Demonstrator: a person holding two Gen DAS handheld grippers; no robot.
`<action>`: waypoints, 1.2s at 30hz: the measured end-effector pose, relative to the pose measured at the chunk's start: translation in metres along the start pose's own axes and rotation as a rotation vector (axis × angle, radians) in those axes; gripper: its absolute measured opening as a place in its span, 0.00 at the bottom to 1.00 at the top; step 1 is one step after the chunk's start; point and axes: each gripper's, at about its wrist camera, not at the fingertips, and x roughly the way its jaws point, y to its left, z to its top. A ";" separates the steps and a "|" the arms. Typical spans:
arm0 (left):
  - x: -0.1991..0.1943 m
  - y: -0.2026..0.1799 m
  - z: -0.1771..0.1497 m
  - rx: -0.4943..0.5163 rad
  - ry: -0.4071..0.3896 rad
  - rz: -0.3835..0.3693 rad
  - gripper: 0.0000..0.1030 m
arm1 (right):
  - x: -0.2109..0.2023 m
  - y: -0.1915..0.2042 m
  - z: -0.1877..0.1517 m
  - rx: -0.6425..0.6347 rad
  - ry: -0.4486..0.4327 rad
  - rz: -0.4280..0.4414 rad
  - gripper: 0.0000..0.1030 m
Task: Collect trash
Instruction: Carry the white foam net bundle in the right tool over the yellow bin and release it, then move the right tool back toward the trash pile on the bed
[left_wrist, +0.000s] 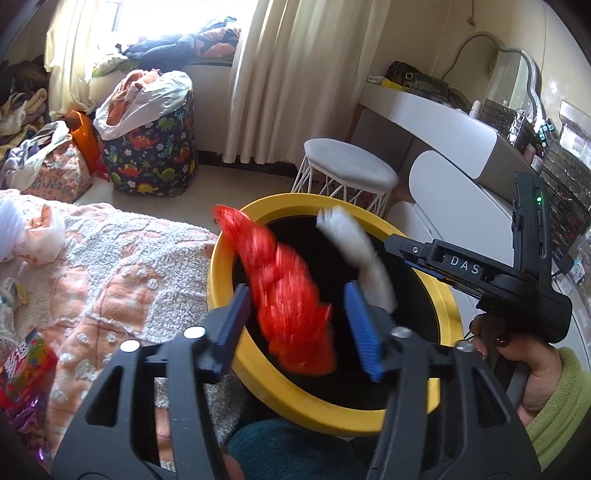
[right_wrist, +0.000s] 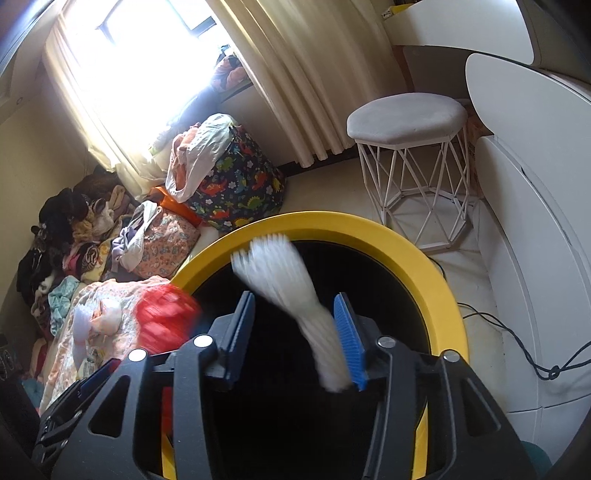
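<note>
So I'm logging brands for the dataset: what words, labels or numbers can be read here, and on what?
"DAS": white letters on the body of the right gripper, seen from the left wrist.
Snack packet on the blanket: large printed characters, too cut off and blurred to read.
Items on the dressing table: any labels are too small to read.

Bright window (right_wrist: 144, 55), cream curtains (left_wrist: 295, 74), white stool (right_wrist: 410, 122), pale floor (left_wrist: 240, 181).

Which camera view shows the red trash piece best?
The left wrist view: the red trash piece appears whole, though blurred, between the open left gripper fingers, over the yellow bin. The right wrist view shows only a blurred part of it at the left, partly hidden behind gripper parts.
</note>
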 end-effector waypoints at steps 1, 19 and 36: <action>-0.002 0.001 0.000 -0.004 -0.008 0.003 0.54 | -0.001 0.000 0.000 0.002 -0.004 -0.002 0.44; -0.062 0.032 -0.008 -0.035 -0.161 0.120 0.89 | -0.014 0.055 -0.007 -0.135 -0.053 0.093 0.58; -0.114 0.081 -0.005 -0.152 -0.253 0.203 0.89 | -0.028 0.115 -0.022 -0.259 -0.058 0.198 0.62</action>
